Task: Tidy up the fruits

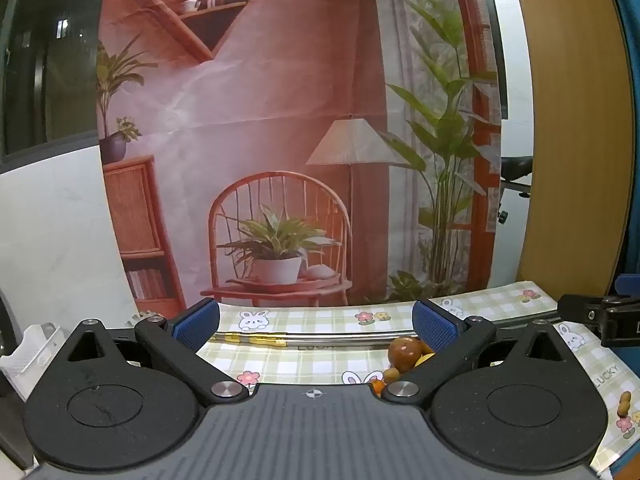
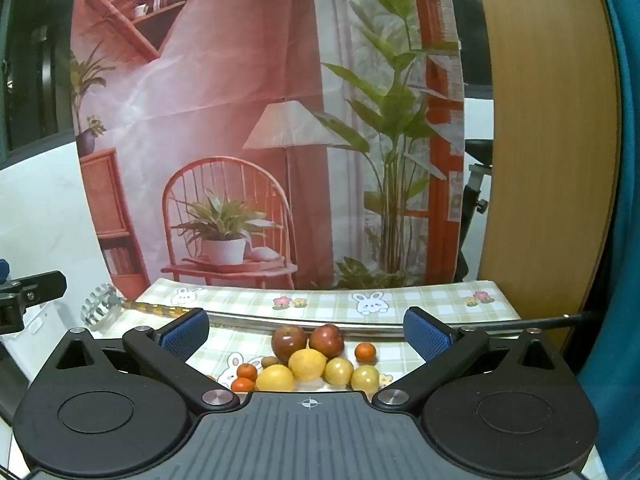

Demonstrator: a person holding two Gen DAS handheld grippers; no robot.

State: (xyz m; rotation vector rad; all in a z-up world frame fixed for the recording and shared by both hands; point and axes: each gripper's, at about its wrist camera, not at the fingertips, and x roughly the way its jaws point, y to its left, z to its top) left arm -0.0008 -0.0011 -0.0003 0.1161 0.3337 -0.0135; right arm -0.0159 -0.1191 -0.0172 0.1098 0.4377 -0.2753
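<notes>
- The left gripper (image 1: 316, 326) stands wide apart, nothing between its blue pads (image 1: 196, 326), hovering over a checked cloth (image 1: 304, 360) printed with rabbits and flowers
- The right gripper (image 2: 306, 334) is likewise spread wide and empty, tipped down toward the fruit pile
- In the right wrist view the fruit lies in a cluster on the cloth (image 2: 420, 300), between the two fingers and just ahead of the gripper body
- Two red apples (image 2: 289, 343) sit side by side at the back of the cluster, touching or nearly so
- In front of them are two larger yellow fruits (image 2: 307, 364) and two smaller yellow ones (image 2: 339, 370), packed close together
- Small oranges (image 2: 365, 352) lie around the pile: one apart on the right, two on the left near a rabbit print
- A small brown fruit (image 2: 270, 361) rests just left of the apples
- A long metal rod (image 2: 256, 319) with a gold section lies across the cloth behind the fruit, ending in a toothed wheel (image 2: 100, 309) at the left
- In the left wrist view only part of the pile shows, beside the right finger: one apple (image 1: 405, 354) and bits of yellow and orange fruit below it
- A printed backdrop (image 1: 280, 140) of a chair, lamp and plants hangs behind the table
</notes>
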